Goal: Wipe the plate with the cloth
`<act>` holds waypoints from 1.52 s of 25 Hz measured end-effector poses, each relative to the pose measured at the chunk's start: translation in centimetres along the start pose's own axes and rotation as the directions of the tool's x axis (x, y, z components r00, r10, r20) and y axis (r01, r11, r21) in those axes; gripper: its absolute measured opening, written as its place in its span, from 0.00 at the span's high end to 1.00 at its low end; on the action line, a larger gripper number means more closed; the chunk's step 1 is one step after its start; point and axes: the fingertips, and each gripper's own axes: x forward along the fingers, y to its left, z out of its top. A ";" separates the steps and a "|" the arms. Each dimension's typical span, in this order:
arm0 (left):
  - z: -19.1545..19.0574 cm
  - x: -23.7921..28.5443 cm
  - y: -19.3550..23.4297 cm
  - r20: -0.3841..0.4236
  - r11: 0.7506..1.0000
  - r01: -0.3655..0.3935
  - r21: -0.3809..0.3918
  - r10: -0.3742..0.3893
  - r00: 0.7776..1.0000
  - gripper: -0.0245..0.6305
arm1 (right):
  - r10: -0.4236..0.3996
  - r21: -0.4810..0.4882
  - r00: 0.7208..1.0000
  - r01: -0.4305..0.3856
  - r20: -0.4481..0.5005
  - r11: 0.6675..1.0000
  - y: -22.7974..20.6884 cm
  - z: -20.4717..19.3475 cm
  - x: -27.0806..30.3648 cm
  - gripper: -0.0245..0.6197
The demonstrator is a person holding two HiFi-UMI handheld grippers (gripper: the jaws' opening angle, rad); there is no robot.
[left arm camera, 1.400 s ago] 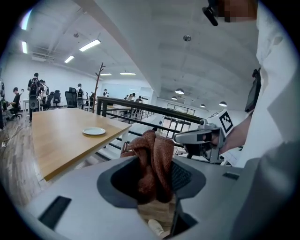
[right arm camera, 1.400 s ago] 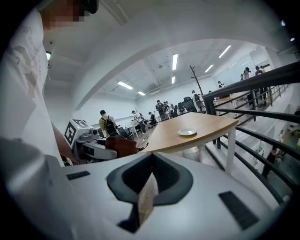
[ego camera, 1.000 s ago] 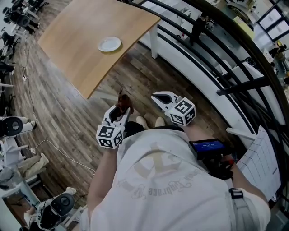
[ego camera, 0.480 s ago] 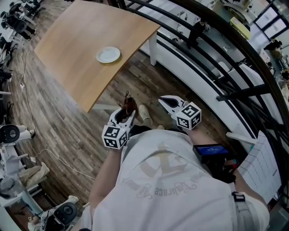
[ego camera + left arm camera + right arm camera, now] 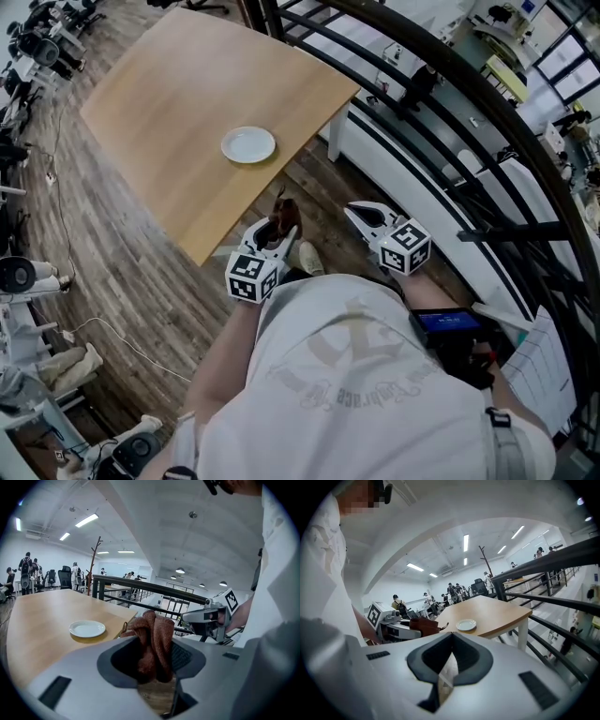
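Note:
A small white plate (image 5: 248, 144) lies on the wooden table (image 5: 178, 103), near its front edge; it also shows as the plate (image 5: 87, 628) and the plate (image 5: 466, 625). My left gripper (image 5: 281, 225) is shut on a bunched reddish-brown cloth (image 5: 285, 217), held over the floor just short of the table's edge. The cloth (image 5: 152, 641) fills the jaws in the left gripper view. My right gripper (image 5: 361, 214) hangs to the right of it, jaws shut with nothing between them. Both grippers are well short of the plate.
A black railing (image 5: 441, 122) with a white base curves along the right of the table. One white table leg (image 5: 335, 141) stands near it. Camera stands and cables (image 5: 23, 272) crowd the wooden floor at the left. People and chairs (image 5: 28, 573) are far behind the table.
The person has stepped towards the table: the plate and table edge now sit closer to both grippers. The left gripper still holds the cloth; the right stays shut.

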 end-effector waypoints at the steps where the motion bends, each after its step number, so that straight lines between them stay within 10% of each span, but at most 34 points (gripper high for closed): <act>1: 0.3 0.2 0.6 -0.002 1.000 -0.001 0.002 0.001 1.000 0.70 | -0.001 0.001 1.000 0.001 0.001 1.000 -0.3 0.3 0.6 0.94; 38: 2.6 4.3 13.3 -0.093 0.989 -0.143 -0.020 0.141 0.986 0.70 | 0.170 -0.042 0.981 -0.174 -0.094 0.984 -7.0 7.2 16.9 0.94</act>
